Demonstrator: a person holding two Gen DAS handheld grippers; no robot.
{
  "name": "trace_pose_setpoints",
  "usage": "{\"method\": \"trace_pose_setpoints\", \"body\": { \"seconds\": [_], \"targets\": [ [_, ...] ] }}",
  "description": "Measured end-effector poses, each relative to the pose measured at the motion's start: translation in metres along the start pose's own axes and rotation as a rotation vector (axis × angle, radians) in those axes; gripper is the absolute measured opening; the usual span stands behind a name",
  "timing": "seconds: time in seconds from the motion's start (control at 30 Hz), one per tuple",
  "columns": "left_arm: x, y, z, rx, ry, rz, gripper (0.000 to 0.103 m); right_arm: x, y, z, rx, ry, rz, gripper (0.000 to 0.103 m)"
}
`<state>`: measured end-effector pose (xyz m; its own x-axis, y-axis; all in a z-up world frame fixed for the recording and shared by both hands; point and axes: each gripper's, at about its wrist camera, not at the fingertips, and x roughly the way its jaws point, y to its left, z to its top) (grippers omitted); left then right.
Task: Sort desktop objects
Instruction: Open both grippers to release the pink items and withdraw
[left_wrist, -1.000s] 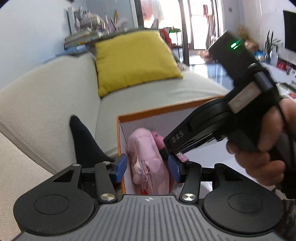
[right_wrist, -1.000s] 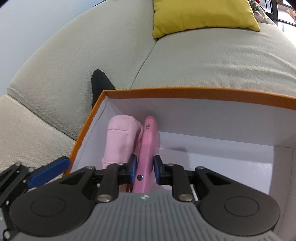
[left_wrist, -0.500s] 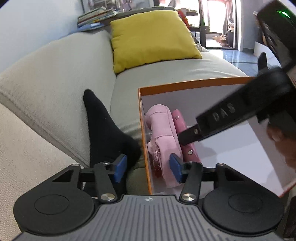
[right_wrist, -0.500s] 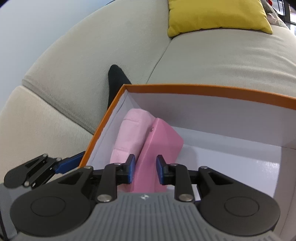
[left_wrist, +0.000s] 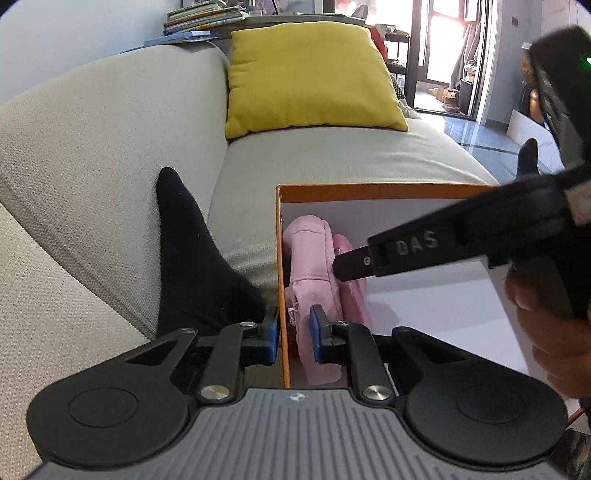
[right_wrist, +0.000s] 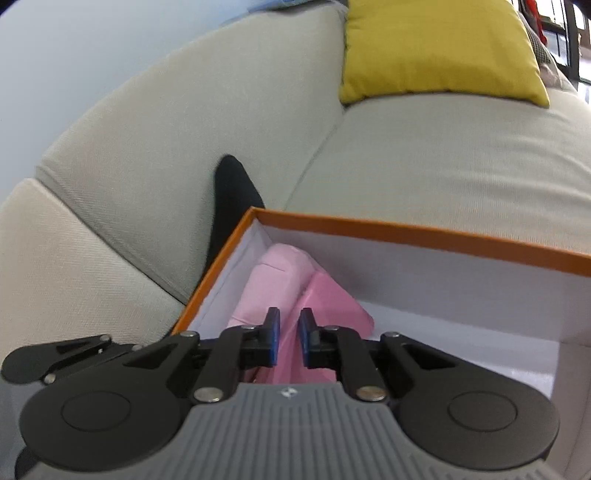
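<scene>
Two pink things were already in the box (left_wrist: 369, 191), both at its left end. The soft pink pouch (left_wrist: 310, 254) stood on edge against the left wall, and the flat pink case (right_wrist: 332, 299) leaned on it.

The left tool (left_wrist: 293, 332) sat astride that left wall, its jaws just closing in. The wall was between the pads, but the inner pad looked a shade clear of it, so this was not a firm pinch yet. The right tool (right_wrist: 289, 328) hovered over the case with its pads drawn together, and I could see nothing caught in them.

My read was that this was the steadying step. To do it well, bite only the card wall, low and square, and keep the pouch's fabric and zip pull out of the pinch. Squeeze gently, because thin card creases.

The box was stiff white card with a crisp orange rim. The pouch was plush, rounded and likely squashy. The case was smooth, hard-looking and slab-shaped, so it would probably slide.

The box rested on a coarse-woven beige sofa (left_wrist: 92, 147). A limp black sock (left_wrist: 192, 266) lay just beside it, and a yellow cushion (left_wrist: 306, 74) sat well behind.
</scene>
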<state>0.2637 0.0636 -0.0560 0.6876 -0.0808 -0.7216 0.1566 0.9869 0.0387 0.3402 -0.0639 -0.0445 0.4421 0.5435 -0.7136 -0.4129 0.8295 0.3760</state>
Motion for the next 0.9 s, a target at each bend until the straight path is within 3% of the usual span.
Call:
{"method": "trace_pose_setpoints", "body": {
  "seconds": [0.4, 0.57, 0.9],
  "targets": [
    [-0.003, 0.006, -0.002, -0.03, -0.01, -0.021, 0.019, -0.004, -0.002, -0.003, 0.001, 0.0, 0.002, 0.017],
    [-0.007, 0.01, -0.002, -0.053, -0.034, -0.022, 0.022, -0.011, -0.002, -0.004, -0.006, -0.019, -0.005, 0.029],
    [-0.023, 0.007, -0.001, -0.059, -0.07, -0.01, 0.023, -0.026, 0.006, -0.009, -0.048, -0.038, -0.039, 0.034]
  ]
}}
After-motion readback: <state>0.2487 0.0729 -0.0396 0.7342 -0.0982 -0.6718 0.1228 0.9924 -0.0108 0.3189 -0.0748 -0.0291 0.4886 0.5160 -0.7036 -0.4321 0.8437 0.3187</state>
